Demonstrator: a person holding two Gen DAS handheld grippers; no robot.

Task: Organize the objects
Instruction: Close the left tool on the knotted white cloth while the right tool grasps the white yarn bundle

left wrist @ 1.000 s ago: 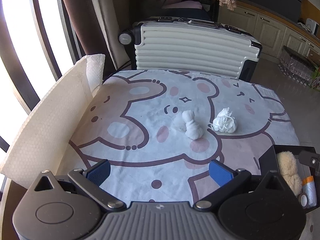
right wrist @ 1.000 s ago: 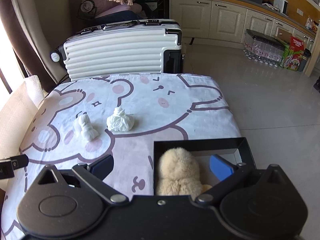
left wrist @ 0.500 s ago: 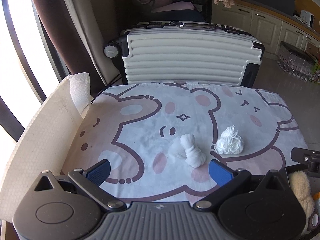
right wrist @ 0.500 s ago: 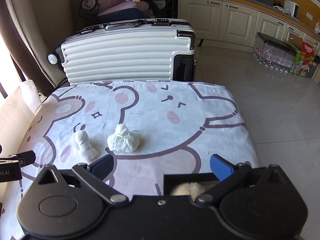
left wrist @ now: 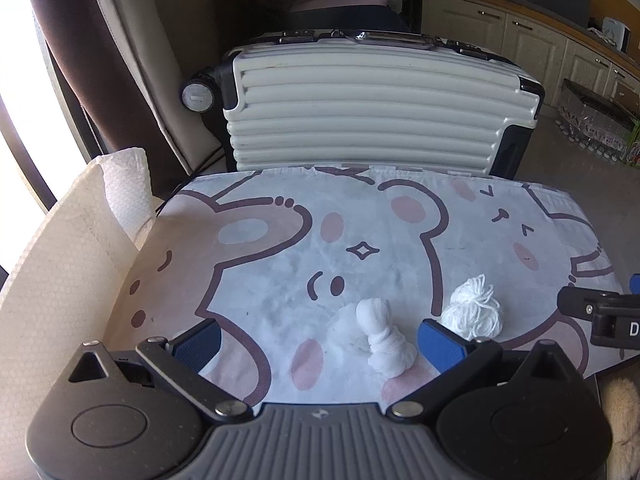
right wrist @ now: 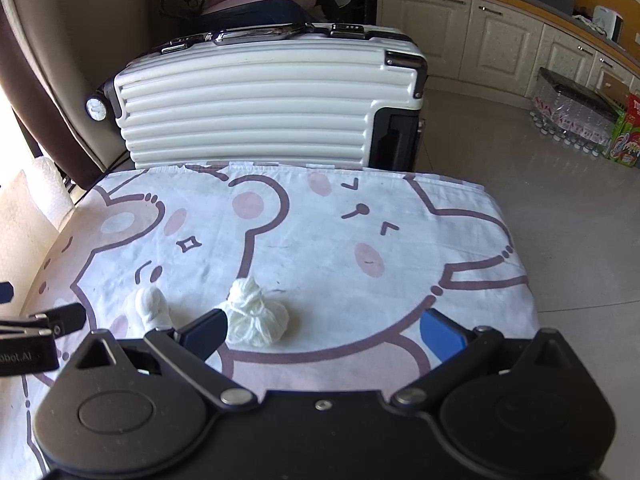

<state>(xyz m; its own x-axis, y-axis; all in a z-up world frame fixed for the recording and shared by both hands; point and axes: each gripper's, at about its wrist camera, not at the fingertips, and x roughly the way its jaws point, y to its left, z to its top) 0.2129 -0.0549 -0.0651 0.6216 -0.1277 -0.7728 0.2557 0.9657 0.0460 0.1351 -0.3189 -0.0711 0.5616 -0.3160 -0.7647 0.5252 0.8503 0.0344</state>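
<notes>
A fluffy beige toy [left wrist: 624,420] is cut off at the counter's [right wrist: 320,220] near edge; both the left gripper [left wrist: 320,340] and the right gripper [right wrist: 324,330] gape empty before a white suitcase [right wrist: 260,116].

White cloth [left wrist: 280,280] w/ pink blush spots, brown-outlined cartoon bears, small brown diamond sparkle. White knotted rag [left wrist: 384,344] & white yarn bundle [left wrist: 476,312] on top, nearly same shade as cloth. Cream-white ribbed suitcase [left wrist: 360,120], black corner trim, chrome latches. Bubble wrap [left wrist: 60,260], off-white, honeycomb texture. Dark brown curtain [left wrist: 80,92] w/ beige one beside. Blue pads on left gripper [left wrist: 320,340] fingers, grey-black body; same blue on right gripper [right wrist: 324,332], black body. Tan fluffy toy [left wrist: 624,420] at edge. Cream cabinets [right wrist: 480,40], glossy beige floor [right wrist: 560,200].
</notes>
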